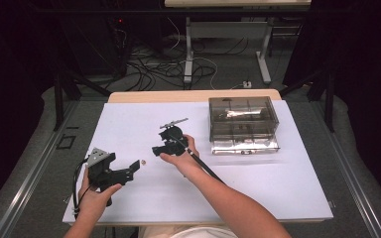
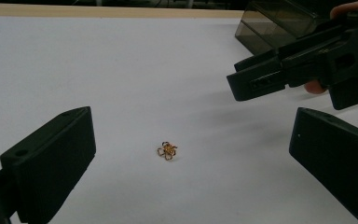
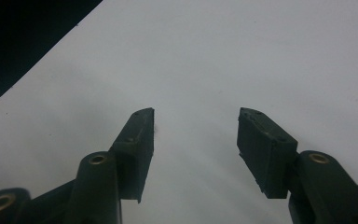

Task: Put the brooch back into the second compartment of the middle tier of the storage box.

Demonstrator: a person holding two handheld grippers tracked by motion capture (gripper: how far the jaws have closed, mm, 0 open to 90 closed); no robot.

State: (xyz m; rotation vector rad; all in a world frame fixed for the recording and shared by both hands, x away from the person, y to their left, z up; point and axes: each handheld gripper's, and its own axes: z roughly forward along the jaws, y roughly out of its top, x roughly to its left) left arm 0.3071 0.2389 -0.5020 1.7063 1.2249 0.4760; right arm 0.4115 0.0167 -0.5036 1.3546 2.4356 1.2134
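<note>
While both the left gripper (image 2: 186, 158) and right gripper (image 3: 196, 140) stood wide and empty, the small gold trinket (image 2: 167, 150), possibly an earring, lay ungrasped at lower centre.

A white table (image 1: 129, 124) carries a small gold trinket (image 2: 168, 150) and a clear compartment box (image 1: 243, 124).

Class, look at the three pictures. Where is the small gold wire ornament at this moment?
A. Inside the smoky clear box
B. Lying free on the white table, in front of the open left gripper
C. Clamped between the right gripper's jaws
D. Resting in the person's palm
B: the gold ornament lies on the white table, untouched, ahead of the left gripper, whose jaws stand wide apart.
</note>
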